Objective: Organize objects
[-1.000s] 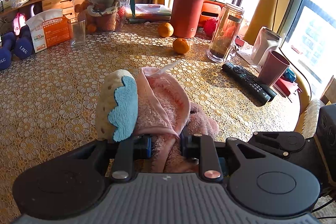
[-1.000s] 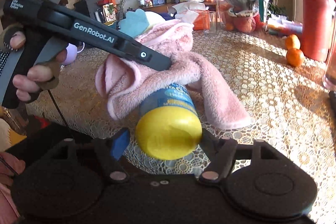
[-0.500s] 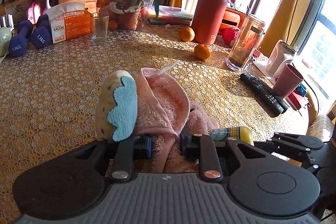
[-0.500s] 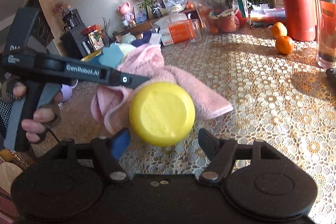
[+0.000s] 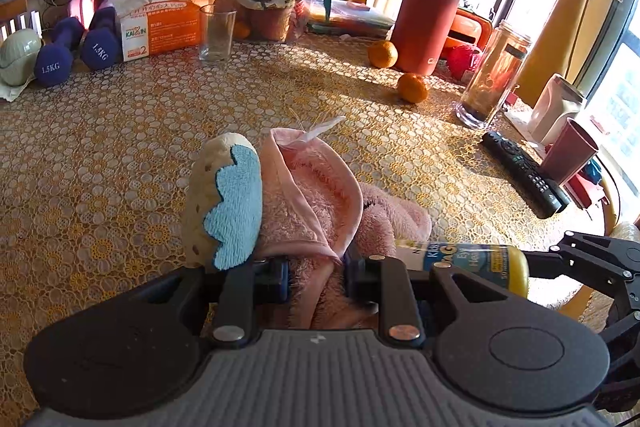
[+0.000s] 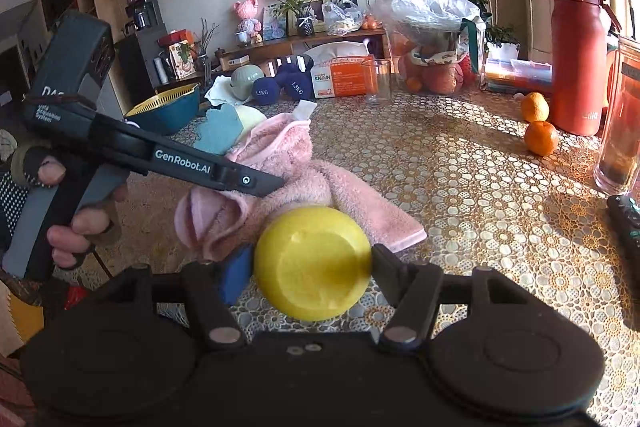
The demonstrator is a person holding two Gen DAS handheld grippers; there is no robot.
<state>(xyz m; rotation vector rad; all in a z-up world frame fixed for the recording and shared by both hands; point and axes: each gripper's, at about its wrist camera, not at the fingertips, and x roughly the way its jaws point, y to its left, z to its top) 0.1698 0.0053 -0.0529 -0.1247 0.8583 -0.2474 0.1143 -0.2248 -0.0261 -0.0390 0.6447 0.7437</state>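
The counter is crowded along its far edge and bare in the middle. Near its front edge the left tongs are clamped on a pink towel bunched up with a plush toy. Just right of them the right tongs grip a bottle by its yellow cap, its long axis pointing away toward the towel, held level above the counter. Both loads look carried, with open cloth ahead to set them down.
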